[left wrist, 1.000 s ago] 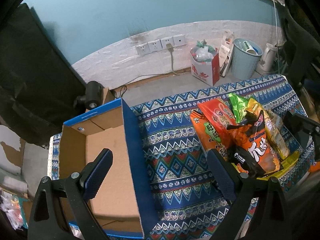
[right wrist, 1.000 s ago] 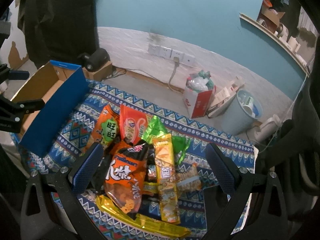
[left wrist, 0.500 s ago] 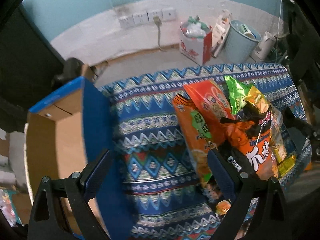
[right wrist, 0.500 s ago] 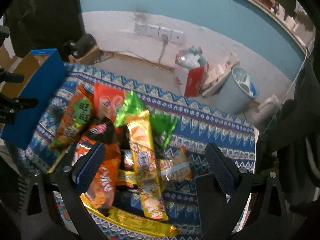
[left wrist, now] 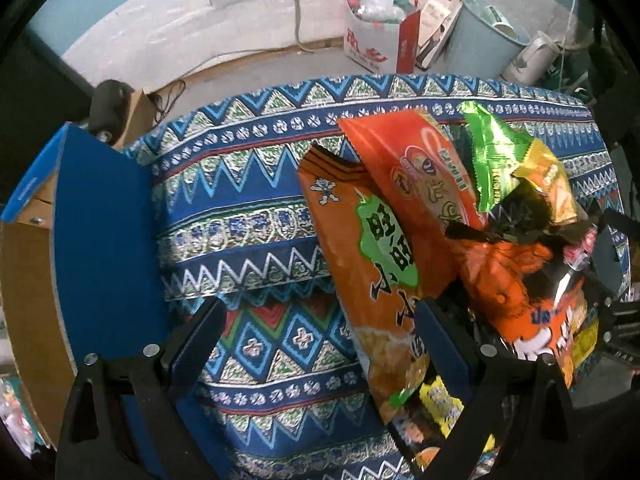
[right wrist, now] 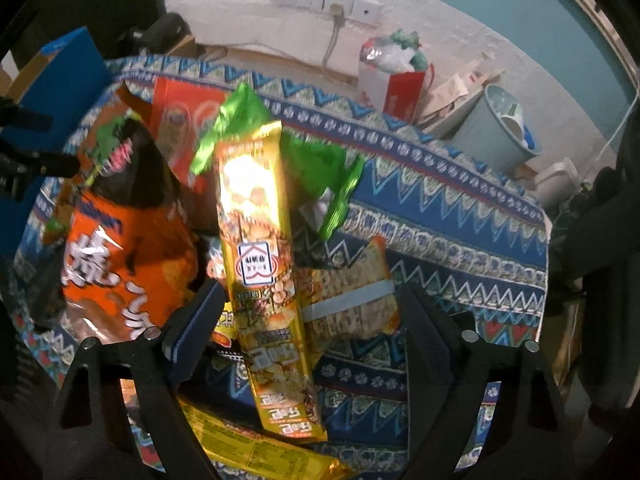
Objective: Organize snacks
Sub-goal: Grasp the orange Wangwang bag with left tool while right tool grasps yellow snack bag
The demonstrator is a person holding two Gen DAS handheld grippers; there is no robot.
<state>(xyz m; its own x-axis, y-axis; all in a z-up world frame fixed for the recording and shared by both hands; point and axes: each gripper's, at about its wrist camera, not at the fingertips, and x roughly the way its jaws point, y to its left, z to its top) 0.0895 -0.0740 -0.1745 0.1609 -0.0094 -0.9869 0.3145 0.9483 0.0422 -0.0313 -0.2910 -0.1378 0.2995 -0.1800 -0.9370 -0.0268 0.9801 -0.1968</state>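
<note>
Left wrist view: the left gripper (left wrist: 318, 344) hangs low over the patterned tablecloth (left wrist: 248, 216), its jaws spread wide and holding nothing; the right finger lies against the near end of the orange snack bag with the green label (left wrist: 372, 256), the left finger over bare cloth. The snack pile (left wrist: 460, 216) lies at right, its bags overlapping, and the blue cardboard box (left wrist: 100, 232) stands at left, well apart from the pile; the part of its interior that shows holds no snack. Right wrist view: the right gripper (right wrist: 306, 320) is likewise spread and empty, hovering with the long gold snack packet (right wrist: 264, 264) between its fingers but not pinched. An orange chip bag (right wrist: 120, 264), a green wrapper (right wrist: 320, 172) and a yellow packet (right wrist: 256, 448) lie around it on the cloth. Judged from both views, sorting has barely begun: every visible snack remains on the table, and all of them are left to move, presumably into the box.
</note>
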